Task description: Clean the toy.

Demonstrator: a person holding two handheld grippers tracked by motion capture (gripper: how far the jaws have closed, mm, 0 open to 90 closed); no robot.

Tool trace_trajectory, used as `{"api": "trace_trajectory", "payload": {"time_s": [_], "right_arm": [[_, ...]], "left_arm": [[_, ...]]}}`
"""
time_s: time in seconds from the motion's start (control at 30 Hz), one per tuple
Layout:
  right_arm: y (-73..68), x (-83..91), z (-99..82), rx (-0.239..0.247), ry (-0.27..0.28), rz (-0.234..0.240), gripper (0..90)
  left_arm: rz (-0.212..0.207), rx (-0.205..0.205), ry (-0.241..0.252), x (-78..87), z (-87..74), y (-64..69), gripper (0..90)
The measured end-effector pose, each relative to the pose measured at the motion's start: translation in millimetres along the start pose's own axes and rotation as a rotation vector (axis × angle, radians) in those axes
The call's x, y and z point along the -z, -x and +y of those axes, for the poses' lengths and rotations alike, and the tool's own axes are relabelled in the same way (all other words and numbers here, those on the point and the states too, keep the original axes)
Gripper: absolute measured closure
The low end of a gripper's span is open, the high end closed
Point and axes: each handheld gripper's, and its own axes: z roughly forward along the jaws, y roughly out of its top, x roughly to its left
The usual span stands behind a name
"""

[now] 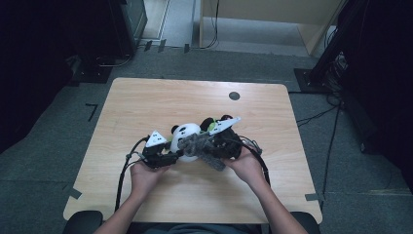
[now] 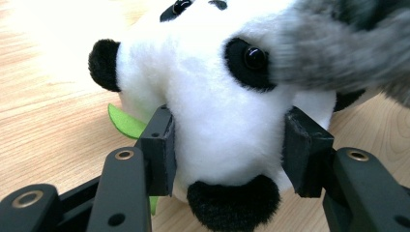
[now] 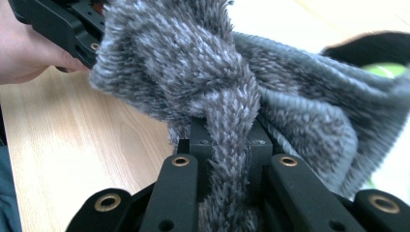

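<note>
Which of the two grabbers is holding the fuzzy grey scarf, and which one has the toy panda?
The right gripper pinches the grey scarf, its jaws shut on a strand. The left gripper instead clamps the panda's white head between its pads.

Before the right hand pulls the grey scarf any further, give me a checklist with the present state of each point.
1. Left gripper clamped on the panda toy: ok, both pads press into the white head.
2. Right gripper shut on the grey scarf: ok, a strand is pinched between the jaws.
3. Scarf over the panda: ok, it drapes across one eye in the left gripper view.
4. Scarf fully around the neck: cannot tell, the folds hide it.
5. Panda on the table: ok, it lies near the middle, away from the edges.
6. Cables free of the scarf: cannot tell.
</note>
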Motion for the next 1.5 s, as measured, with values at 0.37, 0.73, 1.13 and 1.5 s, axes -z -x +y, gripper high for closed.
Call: {"api": "trace_trajectory", "payload": {"time_s": [0.37,0.73,1.13,1.5], "right_arm": [[23.8,23.4,-12.3,-0.088,0.051,-0.031,80.2],[40.3,34.1,-16.8,-0.146,0.083,-0.069,80.1],[64.9,46.0,-31.8,-0.234,0.082,-0.139,80.5],[55.4,64.7,-16.7,-0.205,0.182,-0.110,80.4]], "left_arm": [[0.000,-0.015,0.000,-0.7,0.0,1.9,46.4],[0.002,-0.035,-0.003,-1.0,-0.2,3.3,46.3],[0.008,-0.033,-0.004,-2.0,-0.5,2.9,45.9],[0.000,-0.019,0.007,-2.3,0.0,2.1,44.8]]}}
